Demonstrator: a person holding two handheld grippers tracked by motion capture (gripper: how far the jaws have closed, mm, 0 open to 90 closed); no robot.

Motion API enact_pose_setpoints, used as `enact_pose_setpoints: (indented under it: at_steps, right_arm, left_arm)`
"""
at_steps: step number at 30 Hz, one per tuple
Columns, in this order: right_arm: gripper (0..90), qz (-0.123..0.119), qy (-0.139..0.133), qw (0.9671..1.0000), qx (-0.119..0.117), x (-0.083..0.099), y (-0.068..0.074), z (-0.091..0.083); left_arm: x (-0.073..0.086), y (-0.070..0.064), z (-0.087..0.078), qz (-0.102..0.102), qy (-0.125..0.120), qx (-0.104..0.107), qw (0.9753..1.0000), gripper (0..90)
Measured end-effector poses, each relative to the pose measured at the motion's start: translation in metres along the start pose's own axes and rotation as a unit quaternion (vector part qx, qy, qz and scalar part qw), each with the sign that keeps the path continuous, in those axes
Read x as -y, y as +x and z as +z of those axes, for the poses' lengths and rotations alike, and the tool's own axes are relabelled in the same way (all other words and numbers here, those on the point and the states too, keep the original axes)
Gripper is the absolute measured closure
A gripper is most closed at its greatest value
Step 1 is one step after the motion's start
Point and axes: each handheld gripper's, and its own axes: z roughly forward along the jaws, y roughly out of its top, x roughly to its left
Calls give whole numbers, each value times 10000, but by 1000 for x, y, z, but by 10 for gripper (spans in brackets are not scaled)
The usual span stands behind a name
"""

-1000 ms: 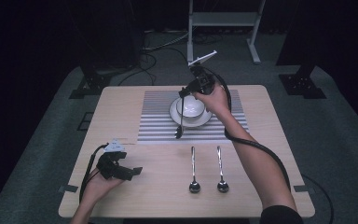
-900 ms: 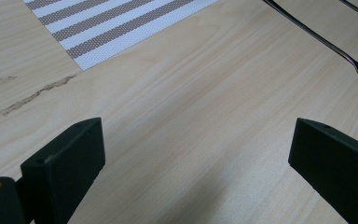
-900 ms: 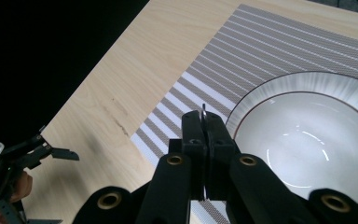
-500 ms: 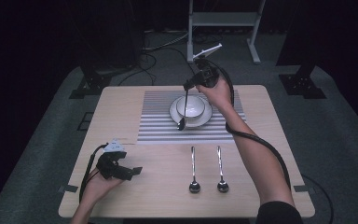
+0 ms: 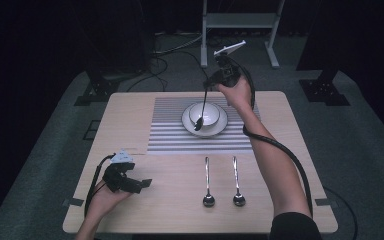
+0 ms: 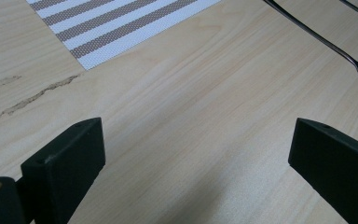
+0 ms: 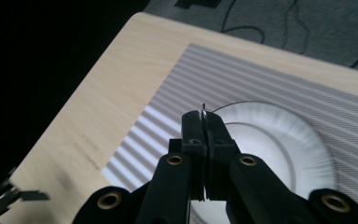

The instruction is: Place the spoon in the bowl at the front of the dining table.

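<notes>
Table (image 5: 130, 115) with striped placemat (image 5: 170, 125), white plate (image 5: 187, 122) and bowl (image 5: 207, 112) at its far centre. Right gripper (image 5: 211, 85), jaws clamped on a spoon (image 5: 201, 112) handle, hangs the spoon's head over the bowl; a slow, vertical descent should keep it inside the rim. Left gripper (image 5: 142, 184) rests wide apart near the front-left edge. Two spoons (image 5: 222, 182) lie near the front, well clear.

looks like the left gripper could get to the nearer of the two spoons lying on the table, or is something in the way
Probably yes. The left gripper rests on the table with its jaws open and nothing held, and only bare wood lies between it and the nearer spoon. The right gripper is far off above the bowl.
</notes>
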Motion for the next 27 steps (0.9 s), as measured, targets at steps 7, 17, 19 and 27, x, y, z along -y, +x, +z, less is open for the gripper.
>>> enact_pose_setpoints:
  at_steps: [7,17,19,27]
  right_arm:
    - [883,276,-189,9992,241,-6,-15,-6]
    - [883,430,-306,9977,429,-7,-26,-2]
    - [883,477,-367,9971,458,-6,-28,-1]
    - [883,474,-340,9963,638,-2,-33,8]
  left_arm:
    - [0,0,0,5,5,4,10000,26]
    - [1,-1,1,6,18,13,10000,27]
    - [1,-1,1,3,31,14,10000,27]
    - [1,-2,1,17,54,20,10000,28]
